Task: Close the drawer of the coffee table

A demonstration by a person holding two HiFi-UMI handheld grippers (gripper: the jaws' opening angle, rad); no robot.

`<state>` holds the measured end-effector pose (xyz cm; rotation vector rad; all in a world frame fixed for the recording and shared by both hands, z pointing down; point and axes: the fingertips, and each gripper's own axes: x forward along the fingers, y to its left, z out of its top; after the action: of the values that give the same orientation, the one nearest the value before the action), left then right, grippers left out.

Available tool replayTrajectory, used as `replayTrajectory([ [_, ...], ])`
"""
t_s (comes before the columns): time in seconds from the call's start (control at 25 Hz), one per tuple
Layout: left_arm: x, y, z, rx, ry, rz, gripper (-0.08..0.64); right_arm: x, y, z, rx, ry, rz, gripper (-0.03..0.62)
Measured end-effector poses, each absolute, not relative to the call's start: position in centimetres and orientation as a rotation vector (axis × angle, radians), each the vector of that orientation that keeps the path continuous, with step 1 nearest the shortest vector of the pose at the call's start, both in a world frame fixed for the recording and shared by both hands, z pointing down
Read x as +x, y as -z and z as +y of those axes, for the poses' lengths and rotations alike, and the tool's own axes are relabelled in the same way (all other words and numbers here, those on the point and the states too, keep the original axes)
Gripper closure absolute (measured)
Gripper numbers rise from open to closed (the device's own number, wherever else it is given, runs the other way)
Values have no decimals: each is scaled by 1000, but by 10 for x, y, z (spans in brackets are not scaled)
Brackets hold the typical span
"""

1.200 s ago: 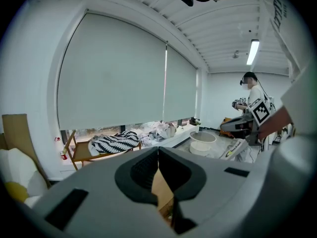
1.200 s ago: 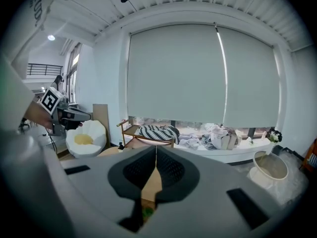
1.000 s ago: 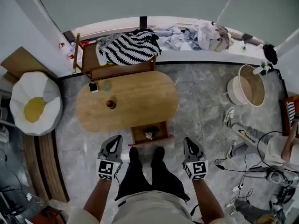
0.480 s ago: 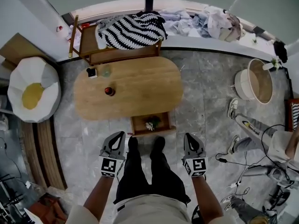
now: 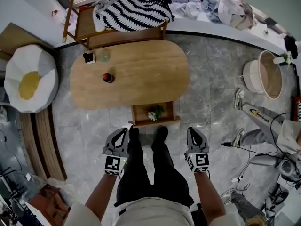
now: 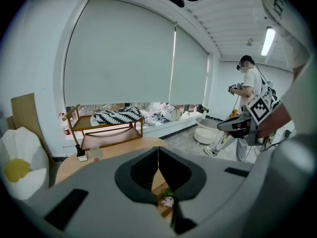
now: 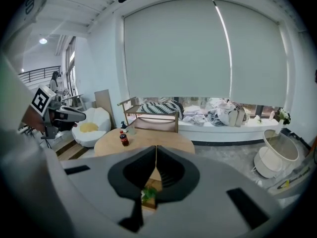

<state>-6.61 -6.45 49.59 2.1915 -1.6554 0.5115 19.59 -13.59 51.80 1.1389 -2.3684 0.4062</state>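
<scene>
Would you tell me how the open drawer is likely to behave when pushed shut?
The drawer looks like rigid wood, so it should probably slide in without flexing. It seems to hold only a small plant, so it is likely light to push. The plant may shift or tip under a sharp push.

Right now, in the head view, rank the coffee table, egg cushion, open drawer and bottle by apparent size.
1. coffee table
2. egg cushion
3. open drawer
4. bottle
</scene>
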Motion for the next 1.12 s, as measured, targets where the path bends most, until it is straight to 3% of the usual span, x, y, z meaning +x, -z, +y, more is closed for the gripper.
replayTrajectory([
  [1.12, -39, -699, -30, 2061, -563, -1462, 538, 178, -721, -92, 1001, -563, -2255, 571],
])
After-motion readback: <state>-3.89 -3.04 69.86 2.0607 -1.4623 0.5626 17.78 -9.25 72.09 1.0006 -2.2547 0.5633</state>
